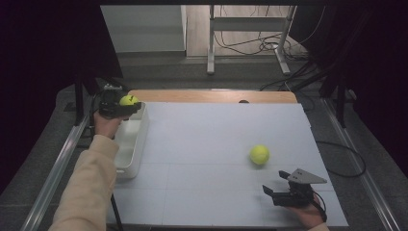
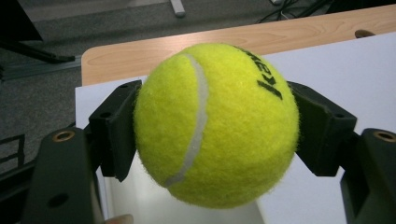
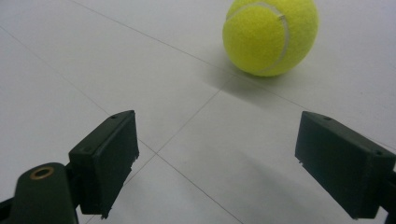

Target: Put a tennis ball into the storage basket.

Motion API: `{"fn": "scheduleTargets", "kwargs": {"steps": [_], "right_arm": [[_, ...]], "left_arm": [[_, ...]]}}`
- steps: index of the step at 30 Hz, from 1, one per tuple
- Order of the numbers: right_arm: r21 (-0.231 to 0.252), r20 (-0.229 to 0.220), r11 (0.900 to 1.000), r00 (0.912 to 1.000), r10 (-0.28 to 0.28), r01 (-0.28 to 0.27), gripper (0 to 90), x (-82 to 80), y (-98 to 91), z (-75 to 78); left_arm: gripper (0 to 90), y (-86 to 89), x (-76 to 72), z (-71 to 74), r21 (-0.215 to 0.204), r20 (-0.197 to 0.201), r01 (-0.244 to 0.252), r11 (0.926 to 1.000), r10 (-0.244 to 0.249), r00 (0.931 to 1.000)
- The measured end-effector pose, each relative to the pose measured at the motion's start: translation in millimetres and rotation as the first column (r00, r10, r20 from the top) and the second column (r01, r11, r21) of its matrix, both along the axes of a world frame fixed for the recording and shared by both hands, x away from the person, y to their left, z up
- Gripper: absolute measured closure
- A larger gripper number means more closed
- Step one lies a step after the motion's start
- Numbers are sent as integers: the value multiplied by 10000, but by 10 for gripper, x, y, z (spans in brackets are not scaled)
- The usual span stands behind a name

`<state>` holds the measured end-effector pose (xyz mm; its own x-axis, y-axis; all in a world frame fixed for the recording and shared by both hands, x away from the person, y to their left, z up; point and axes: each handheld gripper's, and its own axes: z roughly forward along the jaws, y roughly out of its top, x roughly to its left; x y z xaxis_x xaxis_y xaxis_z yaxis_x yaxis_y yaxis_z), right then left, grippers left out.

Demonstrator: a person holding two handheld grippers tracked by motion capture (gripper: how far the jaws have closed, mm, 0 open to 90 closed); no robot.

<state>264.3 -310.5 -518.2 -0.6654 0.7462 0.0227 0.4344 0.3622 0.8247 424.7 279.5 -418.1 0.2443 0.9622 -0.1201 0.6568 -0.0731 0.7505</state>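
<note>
Jaws of the left gripper (image 2: pixel 215 126) are closed on a yellow tennis ball (image 2: pixel 215 123), one black pad pressed against each side of it. Seen from the high view, that gripper (image 1: pixel 126 107) holds the ball (image 1: pixel 128 100) just above the far end of a white bin (image 1: pixel 136 139) that sits along the left edge of the bench (image 1: pixel 207 144). The bin lies directly below the ball, its long axis running away from the person, so the drop likely needs only the jaws to part.

Jaws of the right gripper (image 3: pixel 217 154) stand wide apart with nothing between them. A second tennis ball (image 3: pixel 270 35) rests on the white bench surface ahead of them and slightly to their right, apart from both pads. In the high view this ball (image 1: pixel 259 154) lies near the right gripper (image 1: pixel 278 185), up and to its left, and well apart from the left hand (image 1: pixel 106 124). The right hand (image 1: pixel 308 211) is clearly the nearer one to reach it.
</note>
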Motion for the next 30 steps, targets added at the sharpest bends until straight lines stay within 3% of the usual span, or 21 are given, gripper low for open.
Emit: {"fn": "scheduleTargets", "kwargs": {"steps": [15,21,23,30], "right_arm": [[-39,-30,10000,10000,-5,5,138,4,1,-5],[-28,-27,10000,10000,5,-5,138,3,1,-4],[-30,-23,10000,10000,11,-11,138,3,2,-4],[-65,-35,10000,10000,5,-5,138,4,2,-6]], "left_arm": [[260,-11,87,-99,373,-525,-64,9993,84,9986],[260,-27,129,-157,628,-943,-29,9980,88,9955],[259,-24,145,-198,984,-1172,-60,9951,176,9930],[259,22,159,-276,899,-1589,-211,9957,352,9867]]}}
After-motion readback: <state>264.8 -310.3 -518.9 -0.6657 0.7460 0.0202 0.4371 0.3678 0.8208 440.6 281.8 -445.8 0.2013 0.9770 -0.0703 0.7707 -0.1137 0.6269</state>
